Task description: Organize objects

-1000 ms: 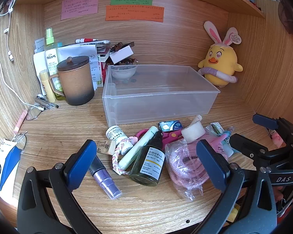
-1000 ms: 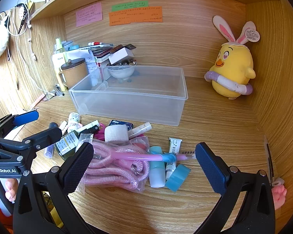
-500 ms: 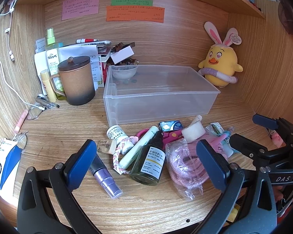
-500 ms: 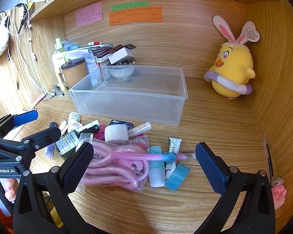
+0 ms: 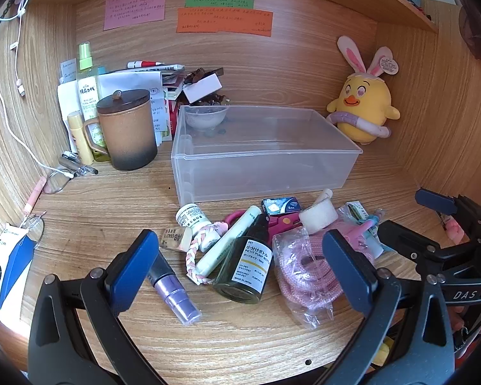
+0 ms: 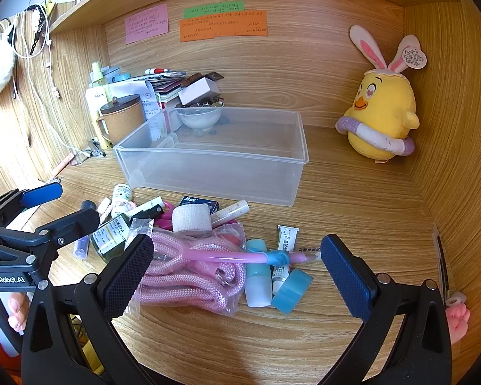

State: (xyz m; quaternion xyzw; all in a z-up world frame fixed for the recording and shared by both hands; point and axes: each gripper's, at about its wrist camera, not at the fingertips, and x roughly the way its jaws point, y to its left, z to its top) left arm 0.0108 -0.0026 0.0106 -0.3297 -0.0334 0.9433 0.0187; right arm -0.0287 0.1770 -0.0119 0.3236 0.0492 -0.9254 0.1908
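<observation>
Jaws wide, both: left gripper (image 5: 237,269) above dark pump bottle (image 5: 245,264); right gripper (image 6: 237,276) above bagged pink rope (image 6: 189,276). On wooden surface before empty clear bin (image 6: 215,157). Rope: probably light, soft, bag slippery; pinch mid-coil.

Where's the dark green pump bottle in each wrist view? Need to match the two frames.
Left wrist: dark green pump bottle lies low centre, label up, between the open fingers of the left hand-held gripper.
Right wrist: same bottle sits left of centre, partly hidden behind the left hand-held gripper's arm.
Shared landmark: clear plastic bin just behind the clutter.
</observation>
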